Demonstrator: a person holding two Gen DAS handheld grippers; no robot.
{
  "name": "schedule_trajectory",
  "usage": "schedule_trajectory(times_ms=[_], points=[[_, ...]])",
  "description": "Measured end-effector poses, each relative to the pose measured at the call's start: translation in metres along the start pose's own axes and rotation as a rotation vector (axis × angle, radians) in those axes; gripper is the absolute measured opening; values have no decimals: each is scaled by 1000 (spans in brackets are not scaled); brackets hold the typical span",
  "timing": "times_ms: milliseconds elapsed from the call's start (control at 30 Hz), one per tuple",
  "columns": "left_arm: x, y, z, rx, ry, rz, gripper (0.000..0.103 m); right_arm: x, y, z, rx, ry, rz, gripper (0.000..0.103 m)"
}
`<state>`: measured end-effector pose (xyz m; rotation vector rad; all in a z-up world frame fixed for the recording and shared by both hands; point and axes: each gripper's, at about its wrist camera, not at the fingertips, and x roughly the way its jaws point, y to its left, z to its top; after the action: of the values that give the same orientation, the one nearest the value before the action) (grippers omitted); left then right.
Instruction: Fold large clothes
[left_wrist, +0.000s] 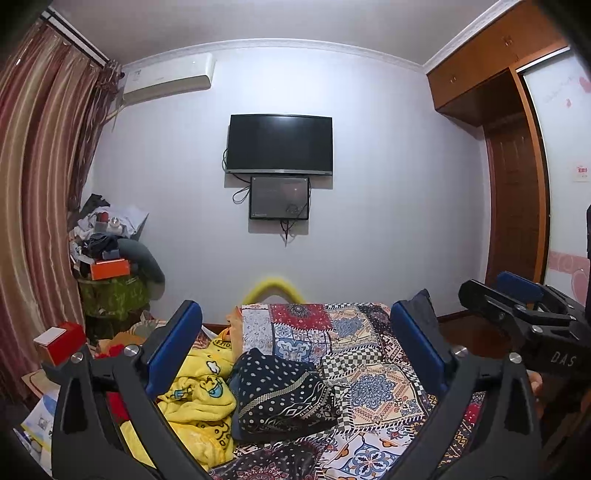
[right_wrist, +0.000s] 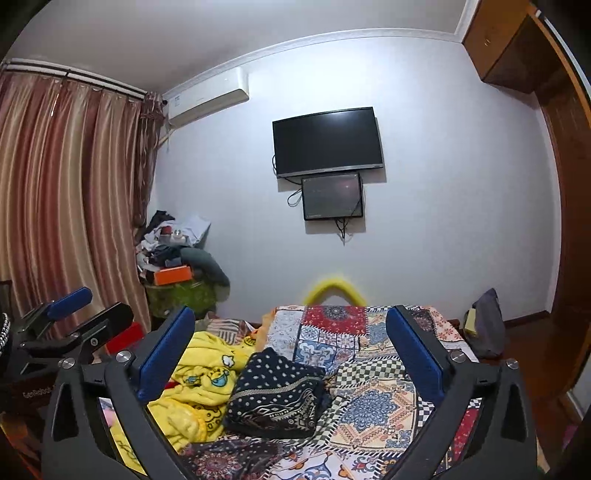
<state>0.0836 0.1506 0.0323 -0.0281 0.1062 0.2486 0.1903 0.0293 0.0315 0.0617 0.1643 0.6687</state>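
While held above the bed (left_wrist: 369, 391), both spread wide and empty: left tongs (left_wrist: 295, 350), right tongs (right_wrist: 291, 350). Lying folded on the patchwork quilt beside a yellow blanket (left_wrist: 199, 398): dark dotted garment (left_wrist: 280, 395). Visible only from the right wrist: grey bag (right_wrist: 487, 321) at the bed's far corner.

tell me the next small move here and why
Probably lower both open grippers, left gripper and right gripper, toward the crumpled yellow garment. Both are empty above the bed, while the dark dotted garment beside it already looks folded.
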Motion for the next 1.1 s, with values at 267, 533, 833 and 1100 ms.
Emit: schedule_trajectory(times_ms=[267, 533, 833, 1100], points=[[6, 2, -5, -3, 14, 4, 102, 0, -1, -2, -4, 7, -10, 103], [13, 3, -10, -7, 25, 8, 103, -3, -3, -4, -2, 16, -18, 103], [18, 3, -12, -9, 40, 12, 103, -7, -6, -1, 2, 17, -29, 103], [17, 6, -10, -11, 39, 7, 103, -12, -7, 1, -1, 21, -32, 103]])
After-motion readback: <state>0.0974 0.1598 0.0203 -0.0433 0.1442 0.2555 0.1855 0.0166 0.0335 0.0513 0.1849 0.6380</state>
